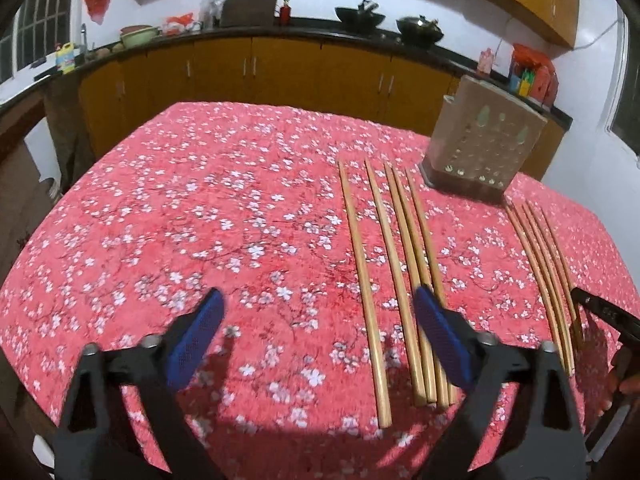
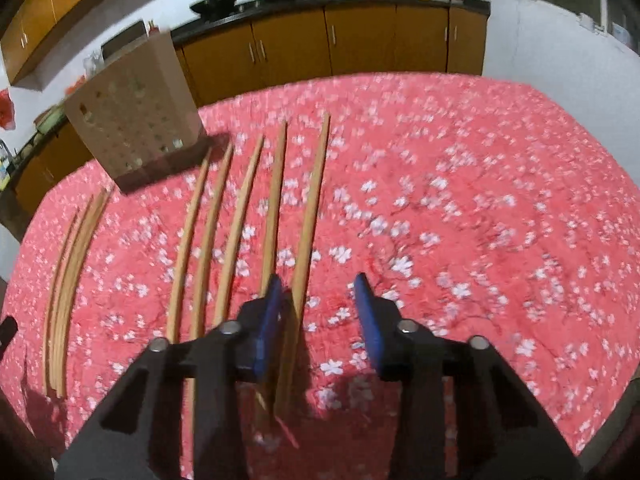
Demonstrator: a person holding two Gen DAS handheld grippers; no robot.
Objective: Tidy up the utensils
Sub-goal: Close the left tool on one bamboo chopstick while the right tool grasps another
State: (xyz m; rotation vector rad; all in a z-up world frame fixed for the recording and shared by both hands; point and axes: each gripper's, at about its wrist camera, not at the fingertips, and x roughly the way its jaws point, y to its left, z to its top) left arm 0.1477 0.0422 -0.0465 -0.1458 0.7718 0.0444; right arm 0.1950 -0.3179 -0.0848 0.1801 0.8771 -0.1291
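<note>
Several wooden chopsticks (image 1: 362, 264) lie lengthwise on a red floral tablecloth (image 1: 200, 220), in a spread group and a tighter bundle (image 1: 540, 256) further right. A brown perforated utensil holder (image 1: 484, 144) stands behind them. My left gripper (image 1: 316, 312) is open and empty, its right finger over the spread group. In the right wrist view the spread chopsticks (image 2: 238, 220) and the bundle (image 2: 68, 272) lie left of centre, the holder (image 2: 136, 116) behind. My right gripper (image 2: 318, 296) is open, with the rightmost chopstick (image 2: 308, 220) running between its fingers beside the left finger.
Orange kitchen cabinets (image 1: 280, 72) with a dark counter run behind the table, carrying woks (image 1: 360, 18) and bags. The right gripper's body (image 1: 608, 316) shows at the right edge of the left wrist view. The tablecloth (image 2: 460, 220) stretches to the right.
</note>
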